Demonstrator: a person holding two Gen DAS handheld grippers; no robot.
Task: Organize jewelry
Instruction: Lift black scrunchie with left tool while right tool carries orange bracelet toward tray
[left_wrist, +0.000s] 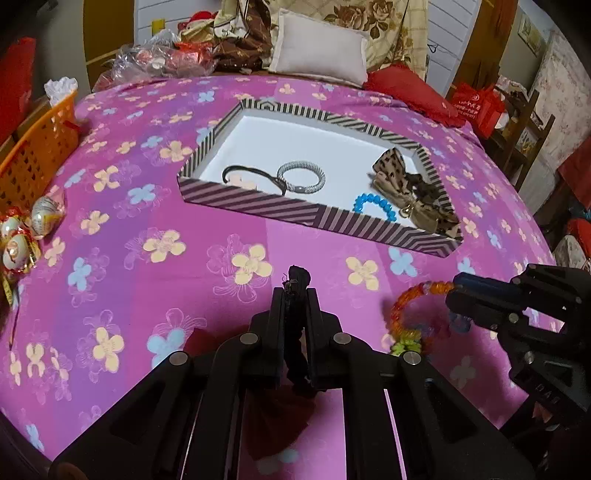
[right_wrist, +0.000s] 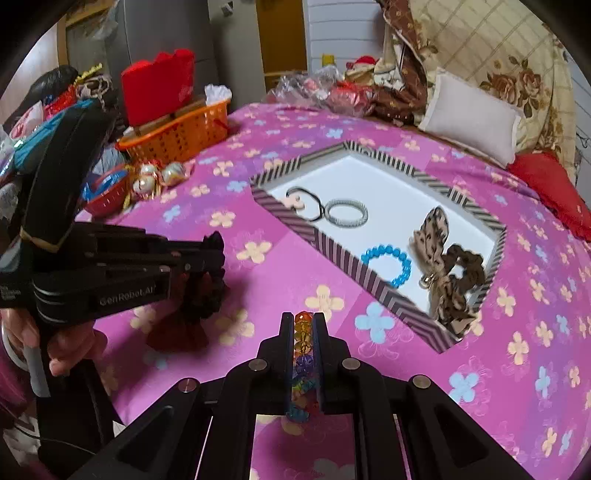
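The left gripper is closed on a dark hair ornament with red cloth. The right gripper is closed on a multicolour bead bracelet. Both are held above the pink floral bedspread, near the striped tray. In the tray lie a black hair tie, a grey bracelet, a blue bead bracelet and a leopard bow.

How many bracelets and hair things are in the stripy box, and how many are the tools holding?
Beaded bracelets: 2, blue bracelet in the striped box, rainbow bracelet in the right tool
Hair ties: 2, black hair tie, grey hair tie
Leopard bows: 1
Dark red tasselled piece: 1, in the left tool
Total: 6
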